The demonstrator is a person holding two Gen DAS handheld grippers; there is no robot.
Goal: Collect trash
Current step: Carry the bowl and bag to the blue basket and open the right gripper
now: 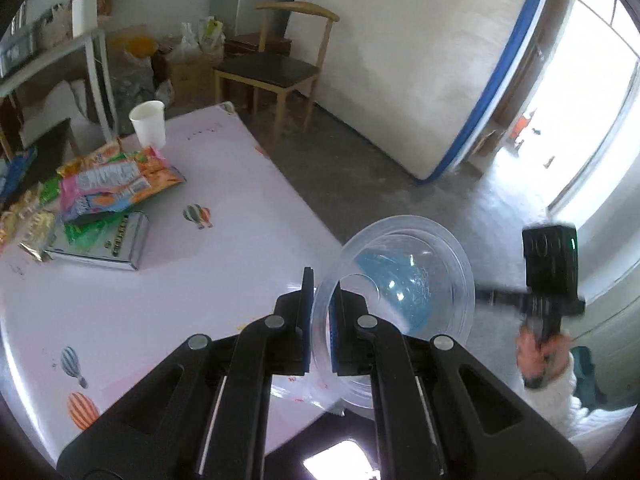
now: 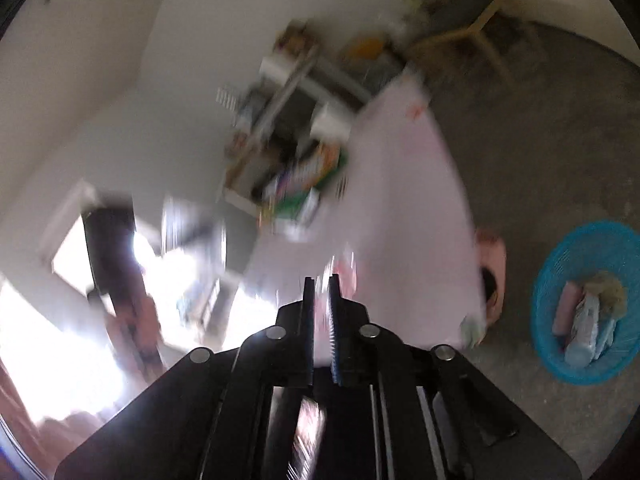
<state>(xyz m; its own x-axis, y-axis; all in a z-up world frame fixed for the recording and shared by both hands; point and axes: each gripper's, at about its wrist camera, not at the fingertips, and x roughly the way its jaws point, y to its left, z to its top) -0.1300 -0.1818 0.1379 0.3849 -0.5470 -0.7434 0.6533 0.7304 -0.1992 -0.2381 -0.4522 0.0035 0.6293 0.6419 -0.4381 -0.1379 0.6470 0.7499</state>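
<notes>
No readable text anywhere in these shots, honestly.

The colourful orange-and-pink plastic snack packets (image 1: 116, 184) on the pale pink balloon-print table (image 1: 224, 248) carry white label panels with print, but it's too small and soft to make out. The flat silver metal box (image 1: 104, 248) under them has a row of dark characters along its side, also unreadable. The right wrist view is all motion blur, so nothing there either.

Both tools nearly closed
Left tool (image 1: 322, 312) pinches a thin rim; right tool (image 2: 321, 320) grips something thin and blurred.
</notes>
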